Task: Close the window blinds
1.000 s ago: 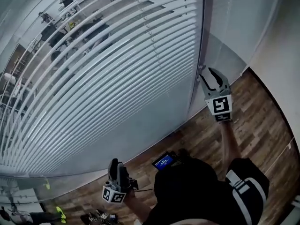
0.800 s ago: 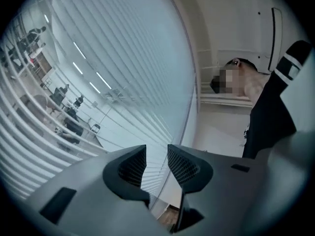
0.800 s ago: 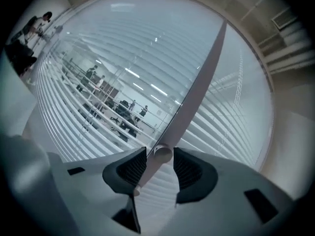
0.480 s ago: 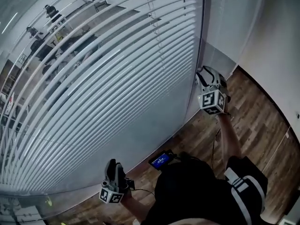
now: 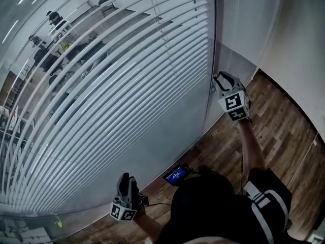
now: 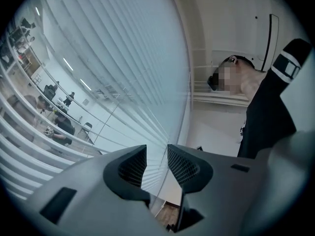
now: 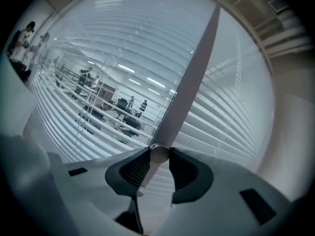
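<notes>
- The window blinds (image 5: 117, 95) fill the left and middle of the head view. Their white slats lie tilted apart, so an office with seated people shows between them.
- The left gripper (image 5: 125, 178) hangs low at the lower left, well apart from the blinds and pointing up along them. Its fingers (image 6: 133, 163) stand a narrow gap apart with nothing between them; only slats and glass show through the gap.
- A small device with a blue screen (image 5: 176, 175) sits near the middle, just above the person's dark-clothed head and shoulders.
- A grey upright window post (image 5: 214, 60) marks the right edge of the blinds, with a second blind-covered pane beyond it.
- The right gripper (image 5: 225, 81) is raised at that post, close beside the right ends of the slats. Its fingers (image 7: 135, 168) are closing on the wand (image 7: 159, 154). The wand's pale round end sits between the fingertips and seems to touch both, while a clear shaft runs down between the pads.
- Brown wooden floor (image 5: 284, 131) runs along the right, under a plain white wall (image 5: 299, 50).
</notes>
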### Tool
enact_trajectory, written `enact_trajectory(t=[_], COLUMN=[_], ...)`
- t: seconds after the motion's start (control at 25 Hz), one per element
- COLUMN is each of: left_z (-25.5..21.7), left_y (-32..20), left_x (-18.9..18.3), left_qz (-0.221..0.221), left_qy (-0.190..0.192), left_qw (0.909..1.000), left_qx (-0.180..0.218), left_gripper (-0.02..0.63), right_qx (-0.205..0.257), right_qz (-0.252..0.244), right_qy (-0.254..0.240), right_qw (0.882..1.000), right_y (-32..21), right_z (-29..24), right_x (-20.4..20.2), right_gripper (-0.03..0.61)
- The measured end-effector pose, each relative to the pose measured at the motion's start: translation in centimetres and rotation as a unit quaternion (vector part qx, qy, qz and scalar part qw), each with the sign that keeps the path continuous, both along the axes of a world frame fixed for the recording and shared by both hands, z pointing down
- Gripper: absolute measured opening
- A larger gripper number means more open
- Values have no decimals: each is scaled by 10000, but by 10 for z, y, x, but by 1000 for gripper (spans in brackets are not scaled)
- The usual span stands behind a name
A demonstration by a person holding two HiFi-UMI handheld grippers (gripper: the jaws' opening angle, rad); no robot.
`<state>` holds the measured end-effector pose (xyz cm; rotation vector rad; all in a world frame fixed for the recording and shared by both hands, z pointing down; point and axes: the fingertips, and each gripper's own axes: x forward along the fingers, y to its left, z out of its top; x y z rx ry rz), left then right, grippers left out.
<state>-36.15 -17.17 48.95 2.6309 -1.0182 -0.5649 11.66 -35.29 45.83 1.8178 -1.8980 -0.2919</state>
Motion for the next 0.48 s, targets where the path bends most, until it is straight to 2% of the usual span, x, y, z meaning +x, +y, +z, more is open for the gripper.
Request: enact_trajectory(t=[0.16,0.32,0.4,0.48], left_z=[0,2,-4,-5], left_y=[2,3,2,2], left_x=[6,13,16,16], left_qz=[127,174,141,78], left_qy=[-32,-59,-82,-113], left_qw=[9998,9997,9998,9999], left_qx=[147,142,99,36], left_gripper=[130,130,130,130], right_qx=[-75,-104,-105,-85], right_qz=[-15,-113,-236,-314], right_qy=[-804,-1525,-1694,-1485], right_qw=[9967,9882,9852,9884], right_y=[2,0,-2,-1], right_z=[5,7,3,1], right_x=[1,6,10,10], right_gripper=[129,130,130,130])
